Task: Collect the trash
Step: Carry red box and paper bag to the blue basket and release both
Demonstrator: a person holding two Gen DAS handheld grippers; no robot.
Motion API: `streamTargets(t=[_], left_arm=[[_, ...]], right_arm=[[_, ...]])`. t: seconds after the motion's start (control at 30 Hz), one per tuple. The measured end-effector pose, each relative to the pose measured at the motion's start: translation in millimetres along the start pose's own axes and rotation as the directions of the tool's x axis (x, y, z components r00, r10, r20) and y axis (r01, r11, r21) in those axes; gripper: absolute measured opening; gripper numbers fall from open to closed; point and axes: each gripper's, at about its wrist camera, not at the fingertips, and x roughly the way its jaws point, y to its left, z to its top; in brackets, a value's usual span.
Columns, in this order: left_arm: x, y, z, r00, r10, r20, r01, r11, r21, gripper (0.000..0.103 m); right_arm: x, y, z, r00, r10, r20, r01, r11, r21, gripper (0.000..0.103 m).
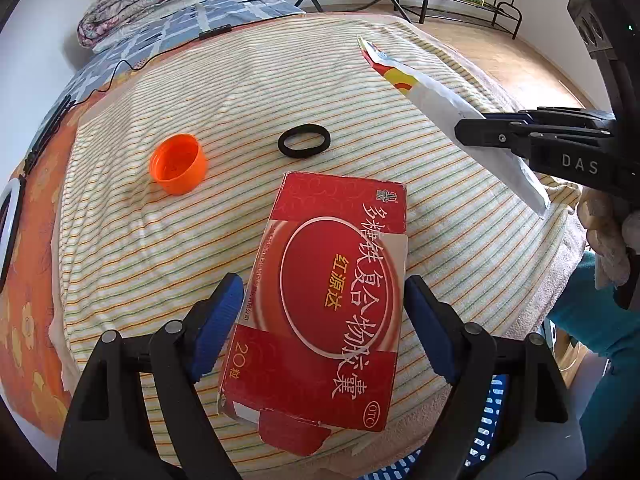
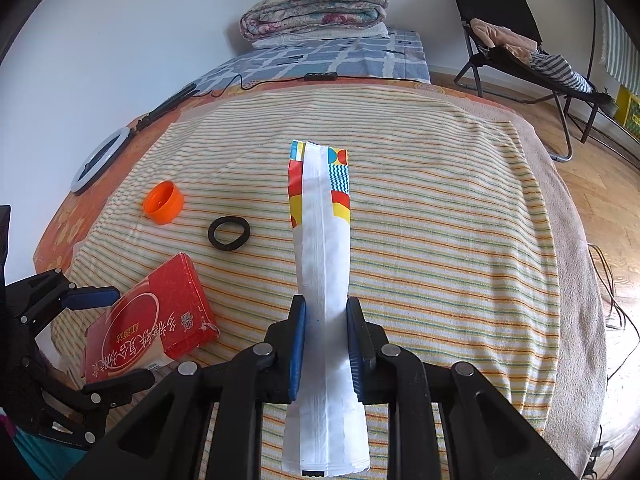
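The striped blanket (image 1: 160, 240) on the bed lay beneath both claws. My left claw (image 1: 324, 320) stood spread around the red box (image 1: 332, 292), pads clear; squaring them on its long sides seemed wise. My right claw (image 2: 326, 348) pinched the white wrapper (image 2: 324, 264), orange cap (image 1: 178, 168) well ahead-left.

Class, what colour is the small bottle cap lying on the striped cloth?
Orange bottle cap; left wrist view shows it best.

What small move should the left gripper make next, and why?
Probably close the left gripper on the red box: its blue pads stand open on both sides of the box, not pressing it, while the right gripper already grips the white wrapper.
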Motion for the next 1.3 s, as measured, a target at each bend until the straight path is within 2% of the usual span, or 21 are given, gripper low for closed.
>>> streamTargets(t=[0.1, 0.23, 0.33, 0.6, 0.9, 1.03, 1.3], left_arm=[[-4, -2, -3, 1.0, 0.005, 0.007, -0.005, 1.0, 0.011, 0.084], [8, -6, -8, 0.999, 0.007, -0.037, -0.005, 0.999, 0.054, 0.085], [16, -5, -7, 0.999, 0.027, -0.047, -0.023, 0.997, 0.078, 0.089], [17, 2, -3, 0.999, 0.028, -0.045, -0.027, 0.999, 0.039, 0.088], [-28, -5, -19, 1.0, 0.027, 0.015, -0.027, 0.999, 0.031, 0.088], [-53, -12, -35, 0.998, 0.023, 0.05, -0.025, 0.999, 0.036, 0.088], [-89, -20, -74, 0.997, 0.012, 0.072, -0.013, 1.0, 0.017, 0.088]], right_arm=[[-14, 3, -5, 1.0, 0.012, 0.009, -0.012, 1.0, -0.001, 0.018], [-30, 10, -13, 1.0, 0.018, 0.025, -0.017, 1.0, -0.015, 0.018], [-38, 13, -19, 0.999, 0.023, 0.033, -0.022, 1.0, -0.016, 0.018], [-42, 14, -26, 0.999, 0.044, 0.028, -0.044, 0.999, -0.004, 0.018], [-58, 22, -43, 0.998, 0.056, 0.021, -0.056, 0.998, -0.011, 0.018], [-73, 35, -59, 0.997, 0.07, 0.019, -0.069, 0.997, -0.032, 0.018], [-104, 56, -100, 0.995, 0.104, 0.004, -0.104, 0.993, -0.052, 0.018]])
